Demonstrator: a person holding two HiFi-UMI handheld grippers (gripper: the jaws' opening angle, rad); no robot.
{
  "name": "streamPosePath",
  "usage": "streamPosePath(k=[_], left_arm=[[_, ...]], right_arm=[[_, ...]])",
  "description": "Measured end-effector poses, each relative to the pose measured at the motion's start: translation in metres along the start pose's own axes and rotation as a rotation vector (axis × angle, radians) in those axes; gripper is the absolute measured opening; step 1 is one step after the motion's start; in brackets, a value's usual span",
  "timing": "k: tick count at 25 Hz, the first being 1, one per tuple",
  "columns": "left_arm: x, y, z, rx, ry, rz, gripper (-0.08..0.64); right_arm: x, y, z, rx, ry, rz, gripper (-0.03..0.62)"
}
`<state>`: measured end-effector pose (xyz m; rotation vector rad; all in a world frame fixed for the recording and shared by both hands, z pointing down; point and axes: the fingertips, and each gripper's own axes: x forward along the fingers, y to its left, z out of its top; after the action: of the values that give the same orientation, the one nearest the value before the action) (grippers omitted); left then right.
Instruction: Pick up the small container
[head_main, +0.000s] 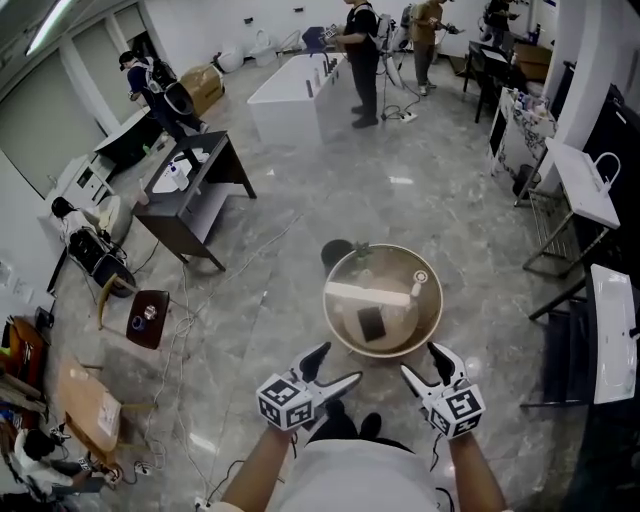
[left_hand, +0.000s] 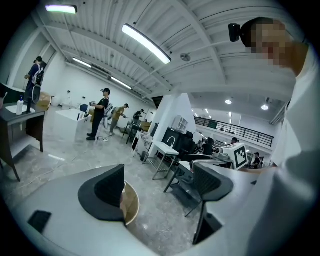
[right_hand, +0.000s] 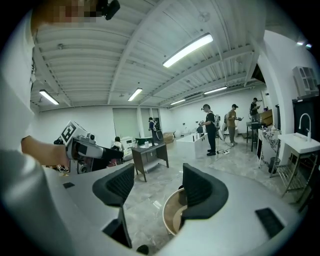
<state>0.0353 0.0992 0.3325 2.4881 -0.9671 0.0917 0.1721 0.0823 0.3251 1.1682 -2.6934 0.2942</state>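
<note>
person's forearms (head_main: 262, 465) and two hand-held grippers at the bottom of head view. left hand-held gripper (head_main: 340, 364): jaws spread wide, nothing between them. left gripper view (left_hand: 160, 186) shows only floor in the gap, plus a sliver of the round desk (left_hand: 131, 202) past the left pad. right hand-held gripper (head_main: 419, 359): also spread, empty. right gripper view (right_hand: 157, 186) shows floor in the gap, with the desk rim (right_hand: 172, 212) behind the right pad. both sit just short of the desk's near edge, not touching it, one toward each side.

small container (head_main: 420, 277): little round white thing on the far right part of the round desk (head_main: 400, 335), near the rim, apart from both grippers. too small to tell more. just left of it is the end of a long white box (head_main: 365, 292) lying across the desk. nearer the person, a dark square item (head_main: 372, 322) sits mid desk. dark round thing (head_main: 337, 252) on the floor just behind the desk's far left edge. grey marble floor (head_main: 300, 200) all round. further out: dark table (head_main: 195, 190) at left, white counter (head_main: 290, 90) at the far end, person in black (head_main: 362, 60) standing beside it.
</note>
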Motion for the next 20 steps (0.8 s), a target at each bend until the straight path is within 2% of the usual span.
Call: streamPosePath(k=[7,15,20], left_arm=[[0.024,0.043,0.007,-0.008,0.003,0.016,0.437],[0.063,0.097,0.018,0.004,0.029,-0.018,0.437],[0.096,0.15,0.025,-0.044,0.054,-0.035,0.437]], right_arm=[[0.039,-0.022,-0.009,0.007,0.031,0.003,0.316],[0.097,-0.052,-0.003,-0.001,0.05,-0.019,0.315],[0.15,-0.084,-0.009,0.008,0.099,-0.025,0.316]])
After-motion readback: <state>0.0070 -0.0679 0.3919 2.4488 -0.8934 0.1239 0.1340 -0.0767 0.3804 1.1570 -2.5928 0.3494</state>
